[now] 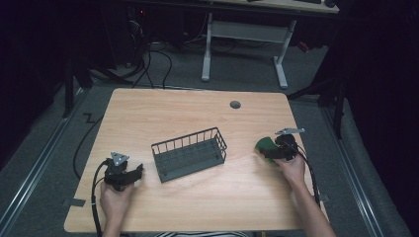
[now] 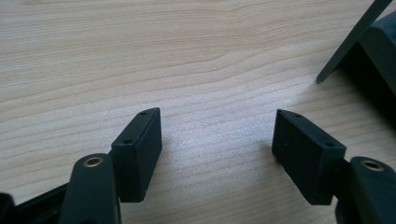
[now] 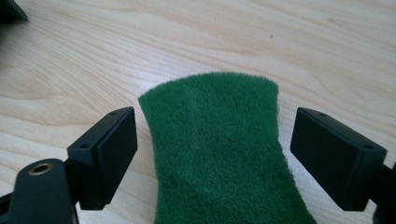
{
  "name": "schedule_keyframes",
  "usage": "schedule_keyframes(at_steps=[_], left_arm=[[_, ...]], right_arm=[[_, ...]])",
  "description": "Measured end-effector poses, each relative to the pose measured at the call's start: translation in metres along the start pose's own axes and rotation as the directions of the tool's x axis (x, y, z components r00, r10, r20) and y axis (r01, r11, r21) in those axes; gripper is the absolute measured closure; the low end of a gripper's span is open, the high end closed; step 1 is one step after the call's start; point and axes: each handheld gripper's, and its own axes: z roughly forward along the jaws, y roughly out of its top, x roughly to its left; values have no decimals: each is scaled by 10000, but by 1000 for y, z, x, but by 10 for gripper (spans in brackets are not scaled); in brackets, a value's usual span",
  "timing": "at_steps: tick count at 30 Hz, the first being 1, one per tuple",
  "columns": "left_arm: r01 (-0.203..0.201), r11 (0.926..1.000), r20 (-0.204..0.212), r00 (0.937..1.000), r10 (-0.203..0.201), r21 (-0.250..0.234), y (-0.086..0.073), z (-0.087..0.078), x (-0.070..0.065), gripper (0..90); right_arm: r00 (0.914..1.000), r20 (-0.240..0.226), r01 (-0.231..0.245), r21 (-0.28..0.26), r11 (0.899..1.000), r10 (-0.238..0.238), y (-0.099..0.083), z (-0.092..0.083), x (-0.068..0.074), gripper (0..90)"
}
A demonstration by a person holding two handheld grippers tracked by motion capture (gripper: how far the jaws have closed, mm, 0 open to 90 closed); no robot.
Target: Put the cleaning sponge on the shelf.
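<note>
The wooden bench point(image 1: 197, 197) carries everything, its pale grain running beneath both hand-held grippers. Between the two of them, nearer the left one, stands a dark wire basket point(image 1: 189, 154), an oblong rack with upright bars along its rim, set at a slant to the bench edge; a corner of it shows just beyond the left hand-held gripper's far jaw in the left gripper view. The green scouring pad point(image 3: 222, 149) lies flat on the bench directly between the jaws of the right hand-held gripper point(image 3: 212, 156), its fuzzy end reaching a little past them and its sides waisted inward. Those jaws stand wide apart, released, with bare wood showing on either side of the pad, so nothing presses on it. The left hand-held gripper point(image 2: 217, 151) rests low over bare wood, likewise released, with nothing between its jaws.
</note>
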Motion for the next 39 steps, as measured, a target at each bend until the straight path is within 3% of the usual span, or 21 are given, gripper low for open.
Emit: schedule_keyframes(at_steps=[6,12,21,39], left_arm=[[5,10000,-5,10000,-5,0,0,0,0,335],[3,10000,-11,10000,-3,-7,0,0,0,333],[-4,10000,2,10000,4,-9,0,0,0,330],[-59,10000,68,10000,59,6,0,0,-1,326]], right_arm=[[10000,52,26,387,9992,-28,-3,5,-2,175],[9995,124,286,357,9990,-291,-3,5,1,269],[9986,249,456,443,9980,-467,-3,4,3,286],[9977,-600,320,75,9995,-315,1,-15,12,291]])
